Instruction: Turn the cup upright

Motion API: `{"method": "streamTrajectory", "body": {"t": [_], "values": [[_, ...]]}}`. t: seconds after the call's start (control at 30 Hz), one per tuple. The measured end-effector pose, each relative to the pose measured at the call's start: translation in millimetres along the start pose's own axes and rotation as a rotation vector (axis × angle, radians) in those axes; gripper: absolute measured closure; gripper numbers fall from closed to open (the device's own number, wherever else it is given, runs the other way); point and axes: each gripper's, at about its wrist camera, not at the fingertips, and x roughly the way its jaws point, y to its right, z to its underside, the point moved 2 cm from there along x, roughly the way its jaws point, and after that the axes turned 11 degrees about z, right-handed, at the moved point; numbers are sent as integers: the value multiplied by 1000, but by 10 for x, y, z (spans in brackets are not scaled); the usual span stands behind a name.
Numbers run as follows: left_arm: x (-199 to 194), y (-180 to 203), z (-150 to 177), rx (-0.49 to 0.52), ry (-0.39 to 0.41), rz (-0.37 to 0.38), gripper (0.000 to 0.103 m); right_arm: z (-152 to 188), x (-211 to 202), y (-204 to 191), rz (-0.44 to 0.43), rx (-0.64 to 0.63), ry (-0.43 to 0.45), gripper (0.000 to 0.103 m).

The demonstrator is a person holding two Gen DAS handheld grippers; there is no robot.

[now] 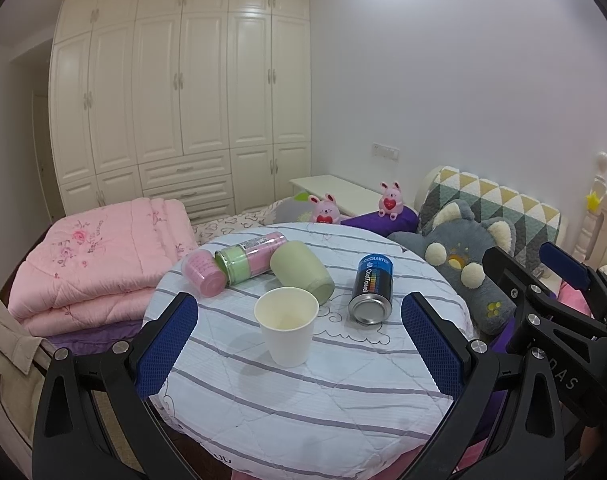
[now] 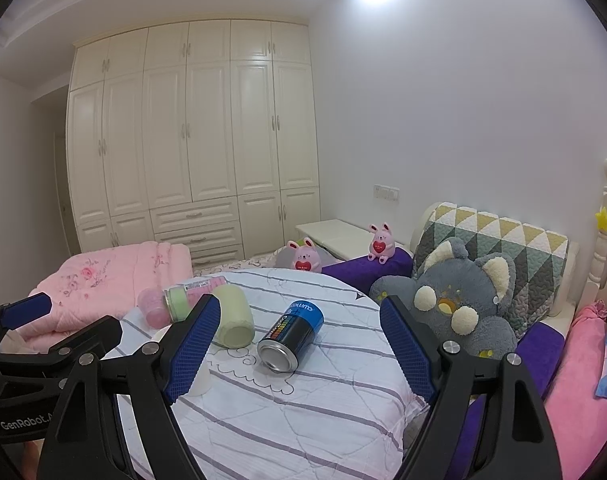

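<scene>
A white paper cup (image 1: 286, 325) stands upright, mouth up, on the round striped table (image 1: 303, 392). My left gripper (image 1: 299, 344) is open, its blue pads on either side of the cup and a little nearer me, not touching it. My right gripper (image 2: 297, 354) is open and empty, facing a blue can (image 2: 291, 336) lying on its side. In the right wrist view the white cup (image 2: 202, 380) is mostly hidden behind the left finger. The right gripper also shows at the right edge of the left wrist view (image 1: 559, 280).
A green cup (image 1: 302, 271), a pink cup (image 1: 204, 273) and a pink-green bottle (image 1: 251, 256) lie on their sides at the table's far side. The blue can (image 1: 372, 288) lies right of the white cup. A folded pink quilt (image 1: 95, 260) is left, and plush toys and pillows (image 1: 471, 260) right.
</scene>
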Motion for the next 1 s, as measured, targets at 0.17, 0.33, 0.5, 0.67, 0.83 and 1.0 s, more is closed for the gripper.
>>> {"method": "streamTrajectory", "body": {"t": [0.17, 0.33, 0.5, 0.67, 0.83, 1.0], "values": [[1, 4, 10, 0, 0, -1, 0, 6, 1, -12, 1, -1, -2, 20], [3, 2, 9, -1, -2, 1, 0, 13, 3, -25, 2, -2, -8, 20], [5, 5, 15, 0, -1, -1, 0, 13, 10, -37, 3, -4, -8, 20], [12, -1, 43, 4, -4, -5, 0, 24, 17, -46, 5, -6, -13, 20], [18, -13, 86, 6, -4, -10, 0, 29, 33, -51, 6, -6, -20, 20], [20, -10, 84, 7, -6, -10, 0, 38, 45, -48, 7, -7, -26, 20]]}}
